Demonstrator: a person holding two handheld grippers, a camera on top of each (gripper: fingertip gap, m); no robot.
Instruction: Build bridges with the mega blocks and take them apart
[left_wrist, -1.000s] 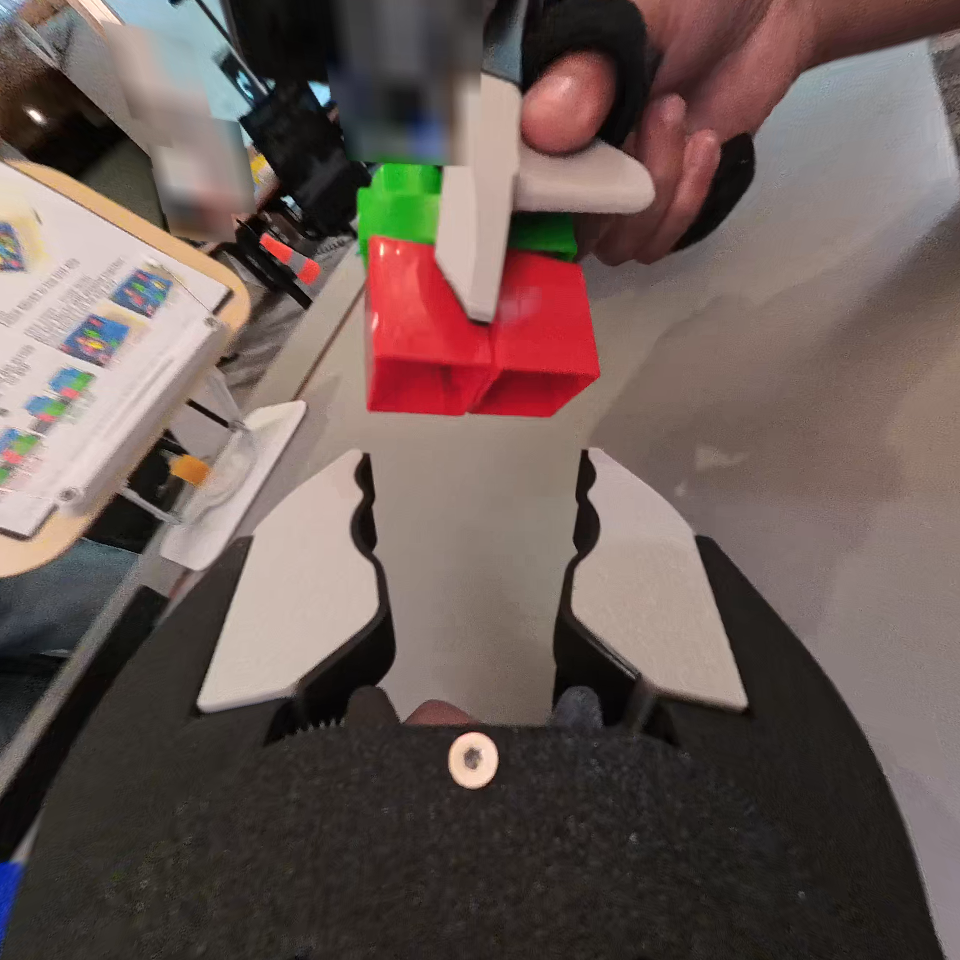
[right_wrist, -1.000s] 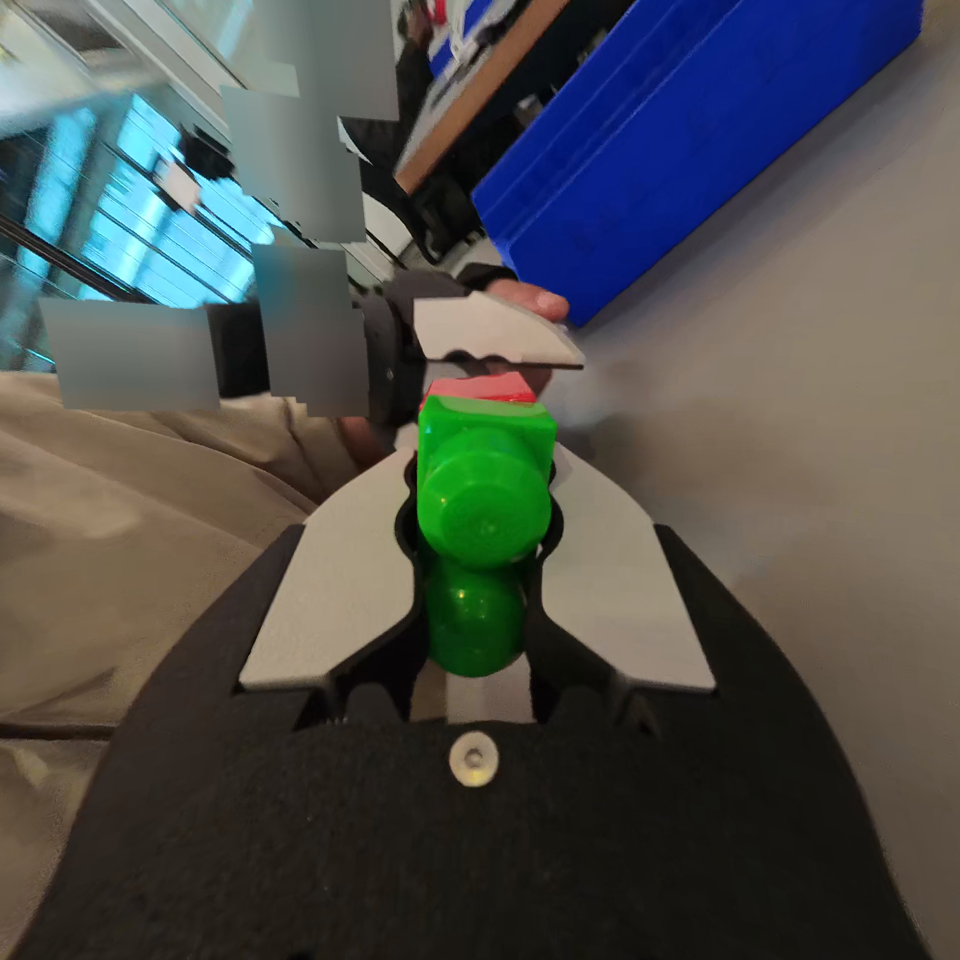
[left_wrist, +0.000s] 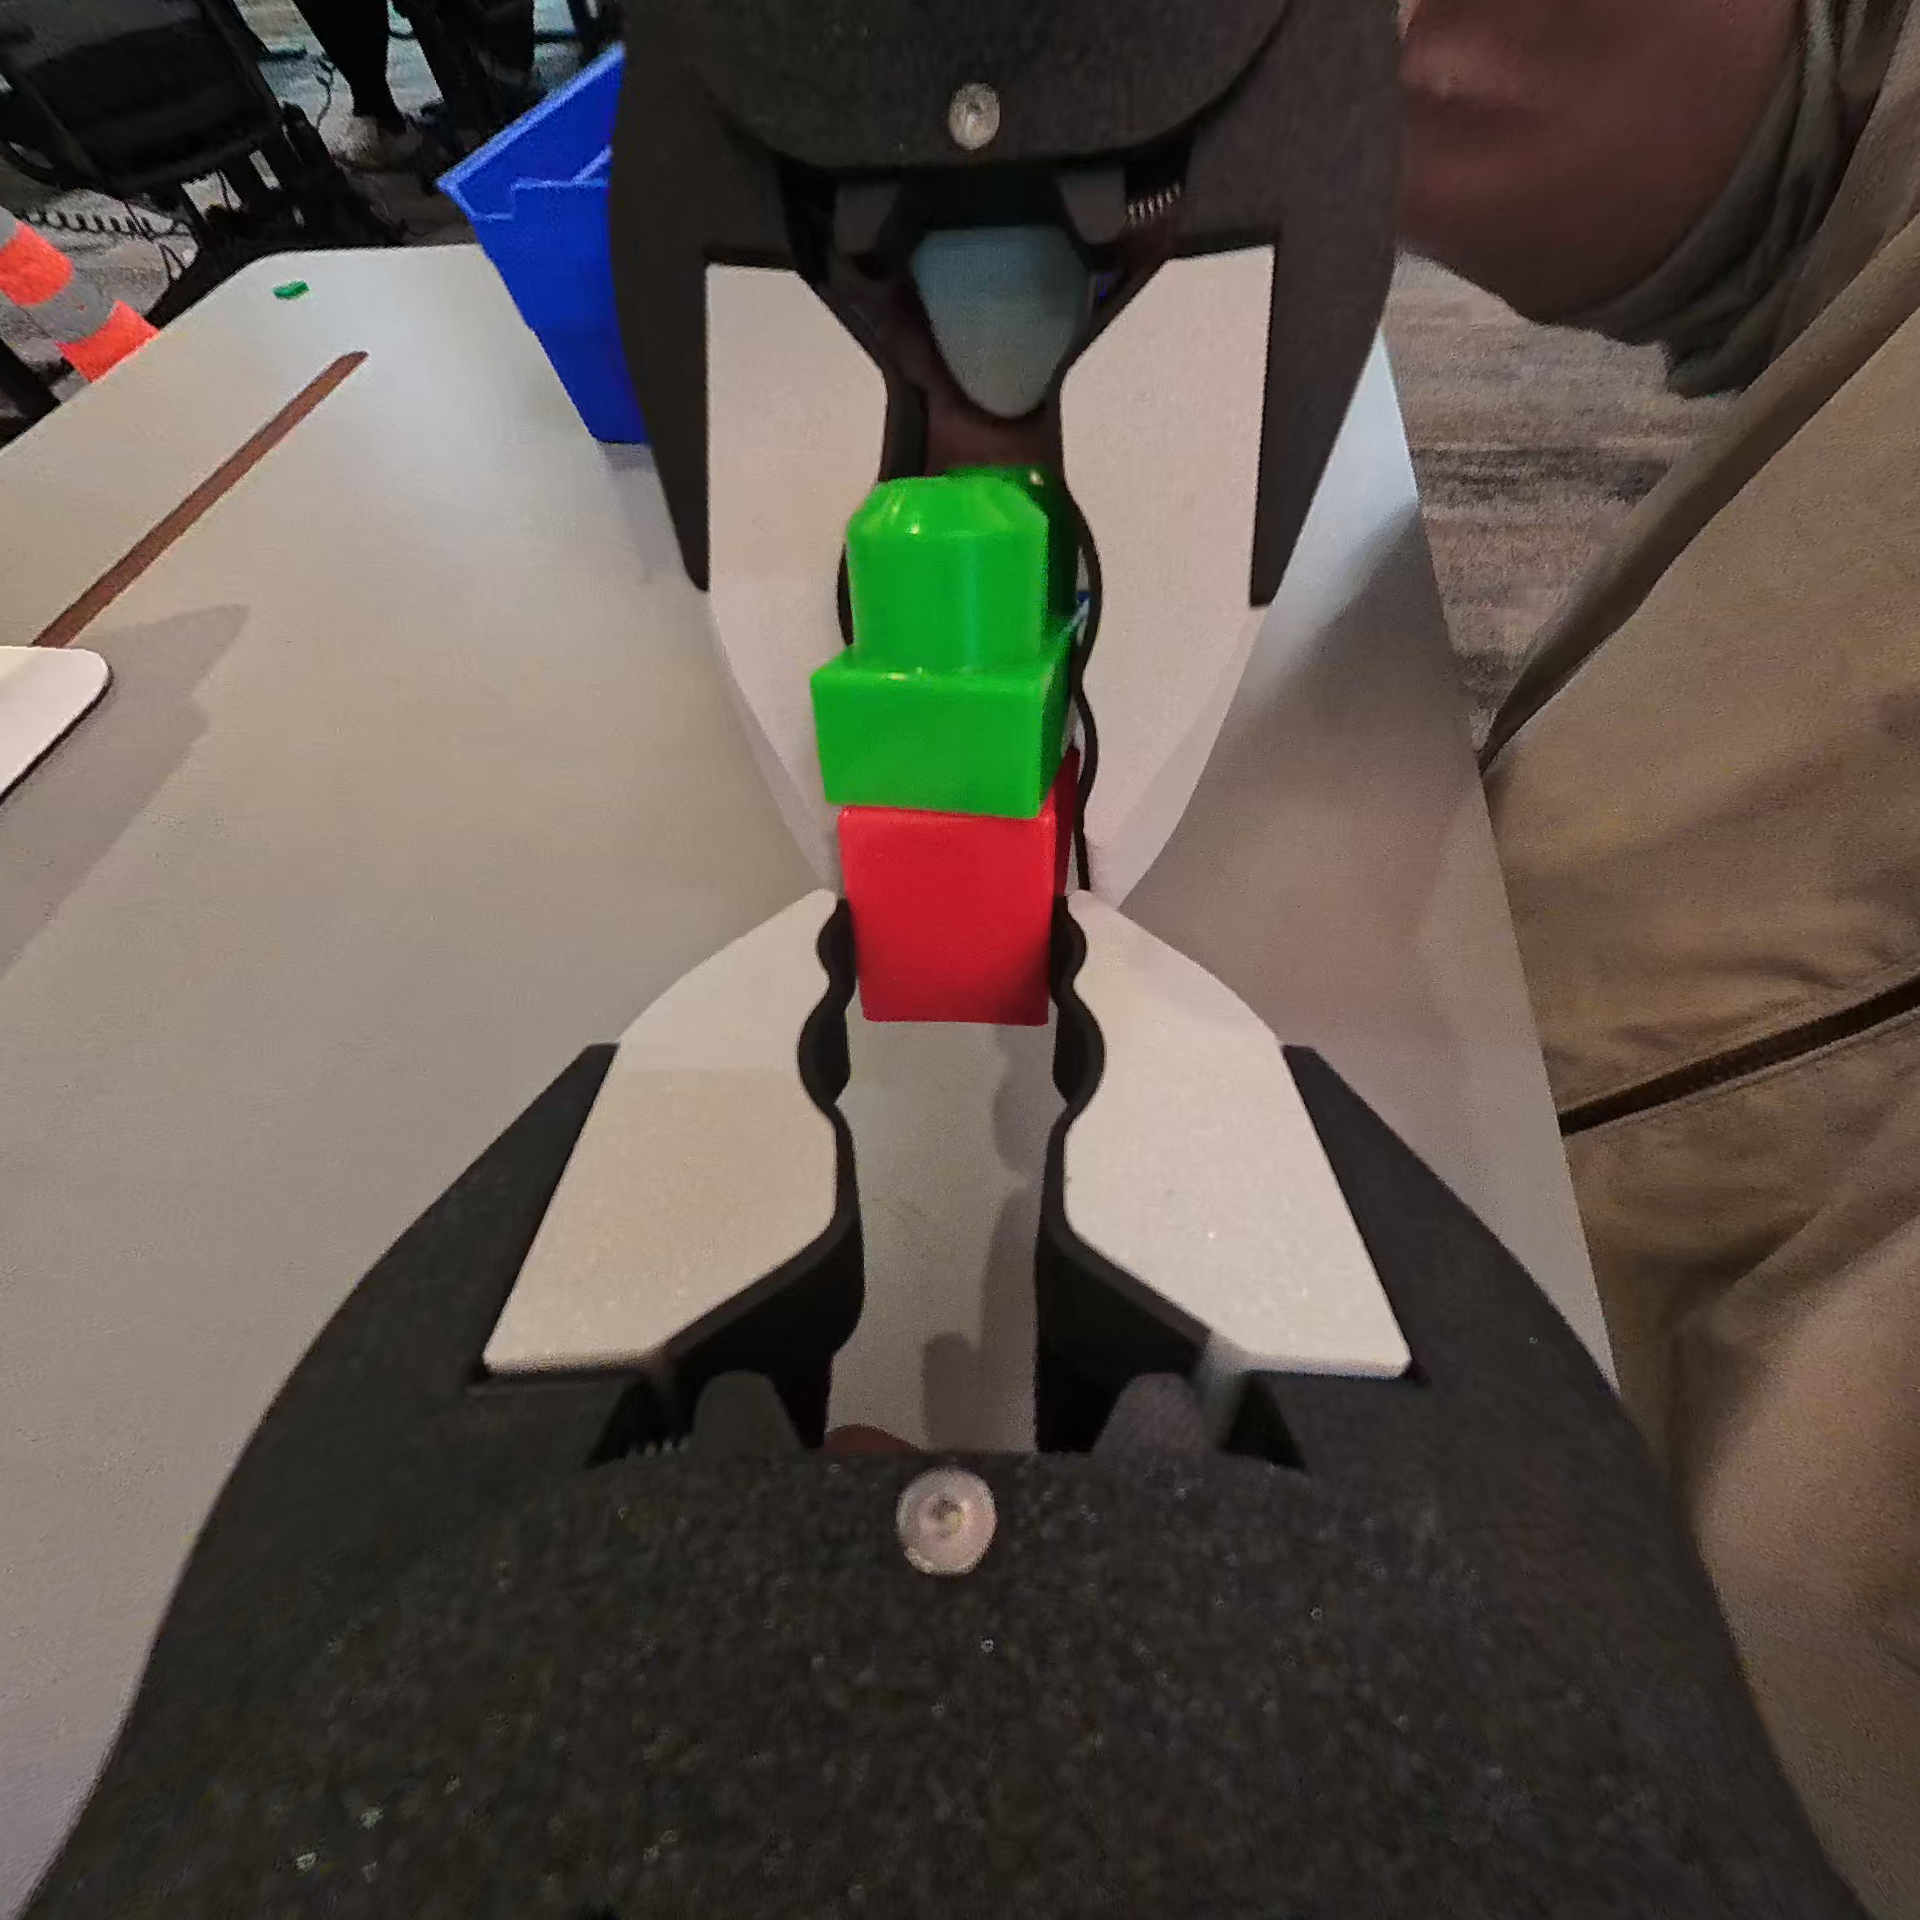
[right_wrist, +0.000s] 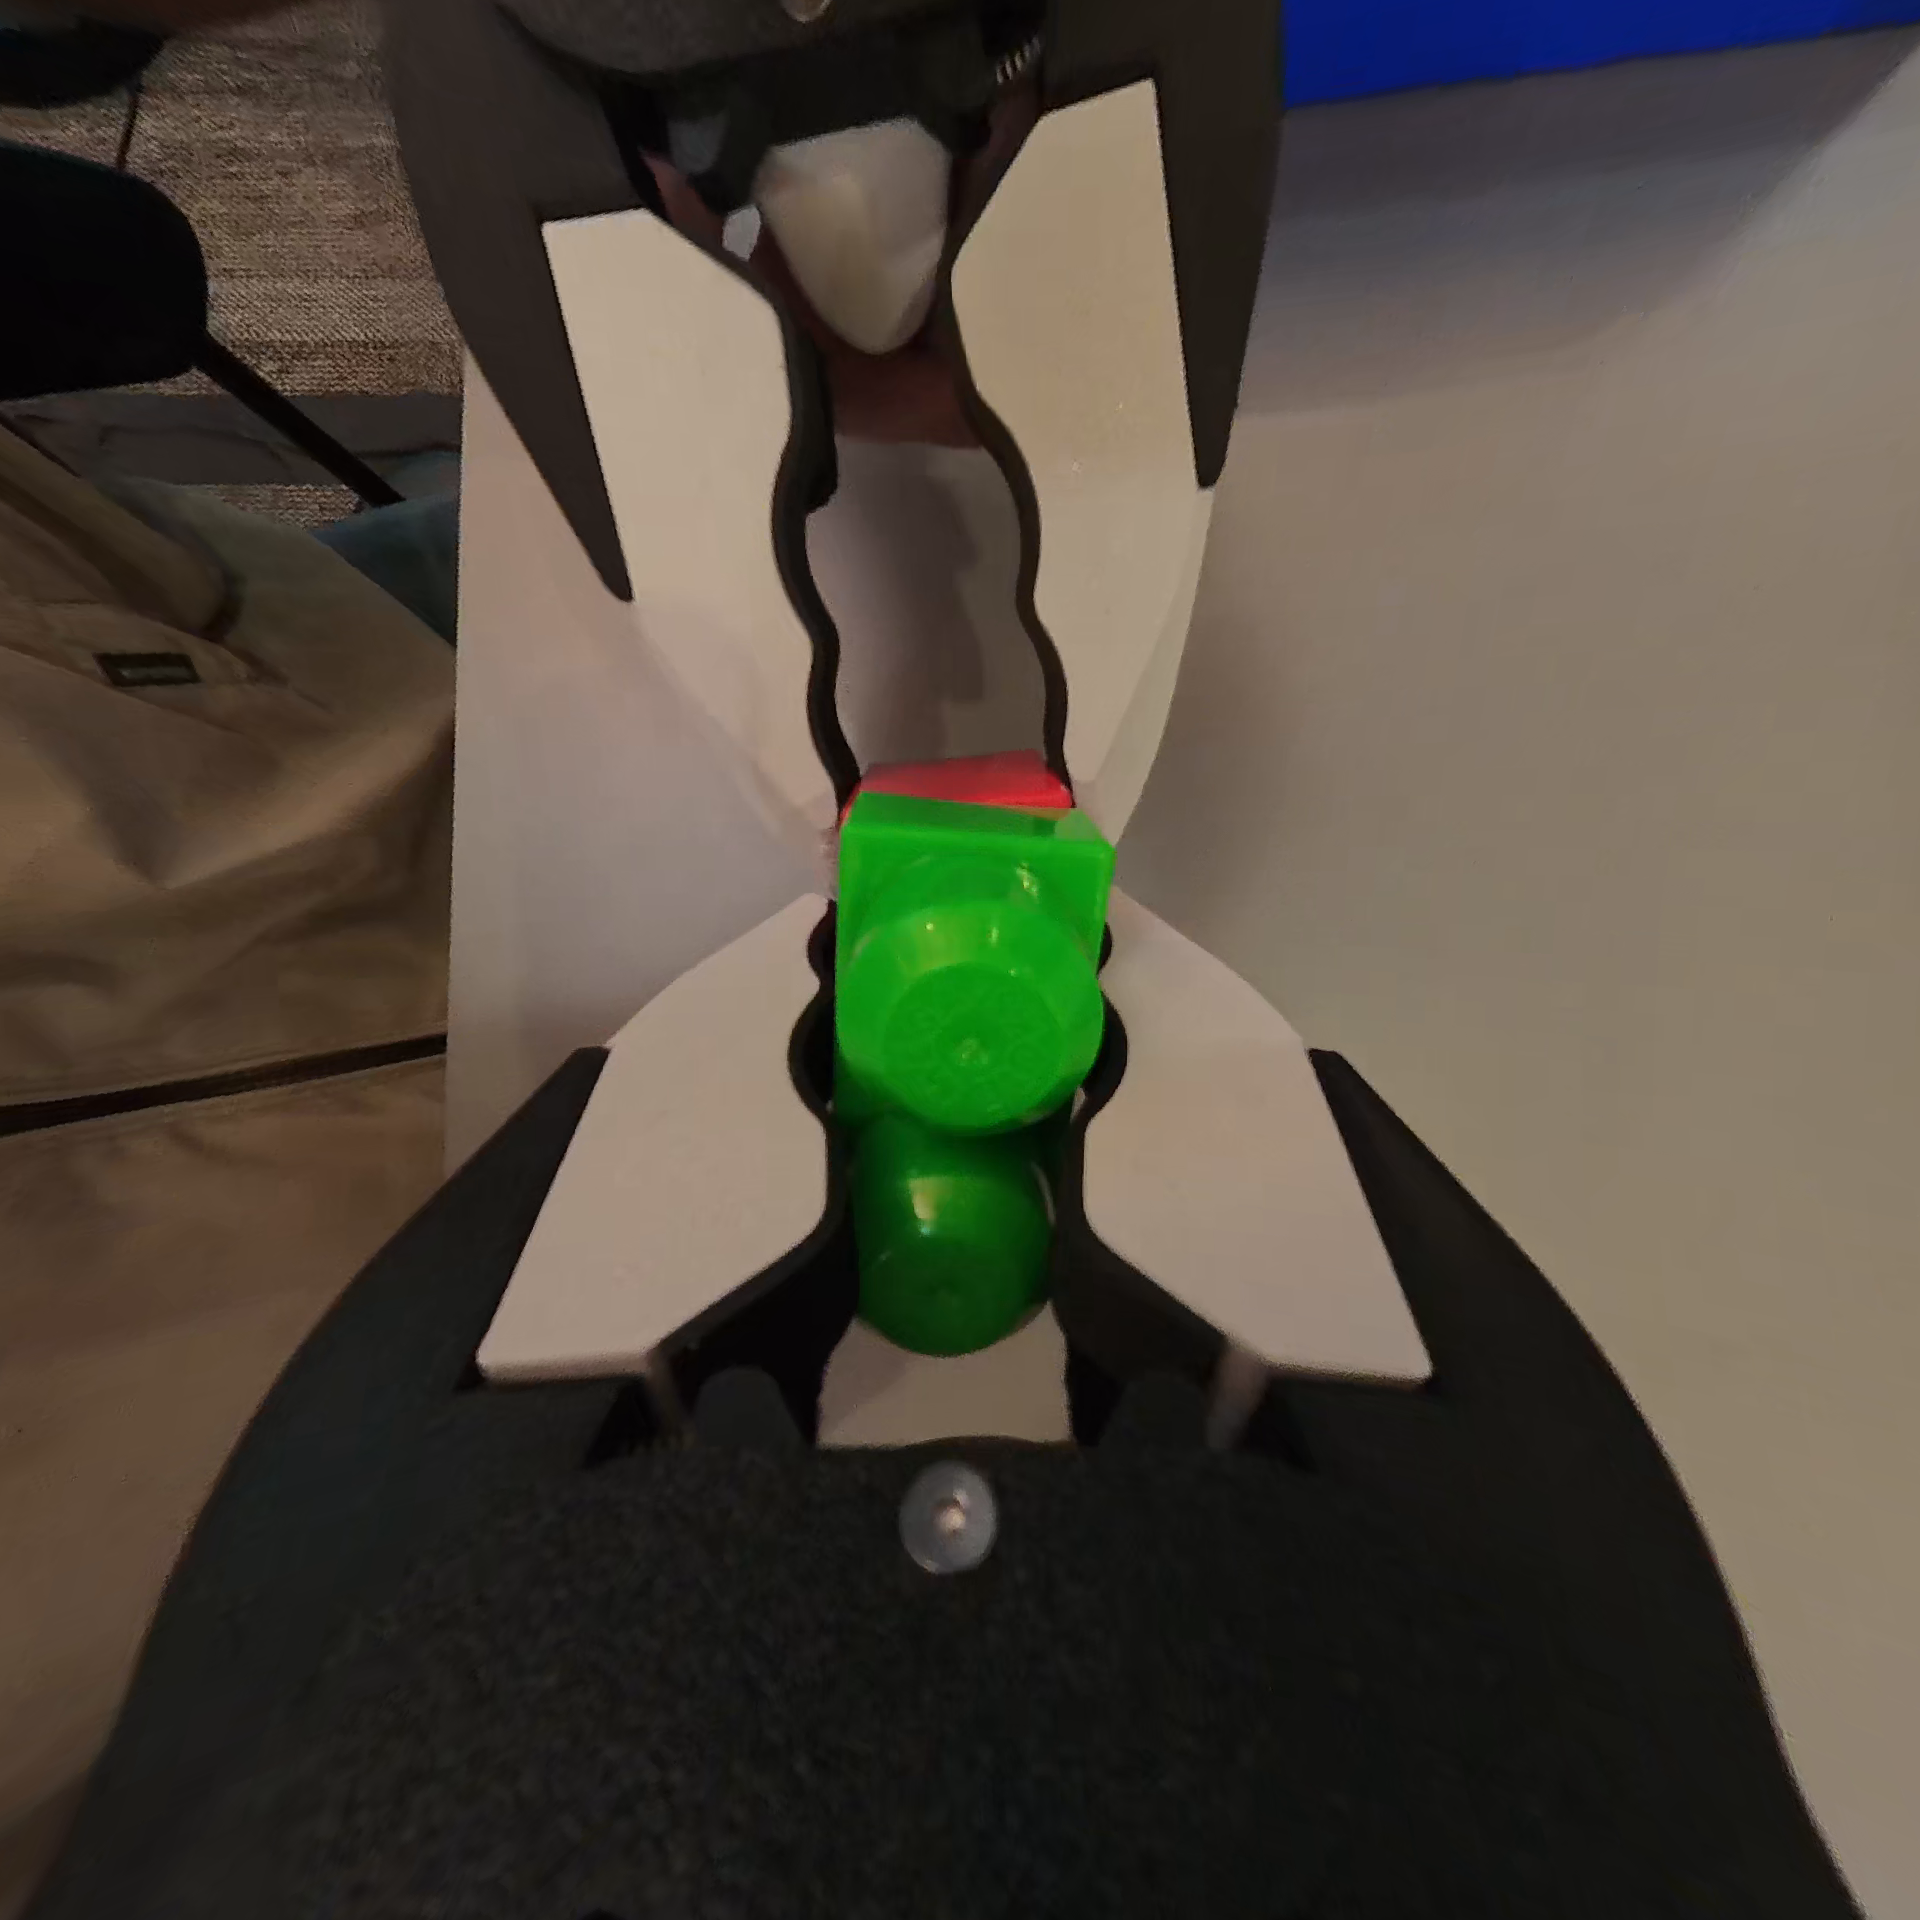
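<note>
My right gripper (right_wrist: 971, 997) pinches the green block (right_wrist: 971, 1039) by its studs; my left gripper (left_wrist: 951, 935) closes on the red block (left_wrist: 951, 914) at 12 o'clock, nipping only its near end. Both blocks hang joined above the table (left_wrist: 364, 935). I judge the risk is the red slipping from that shallow hold as I pull, or twisting instead of separating, then dropping.

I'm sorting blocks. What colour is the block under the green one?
Red, clearest in the left wrist view.
</note>
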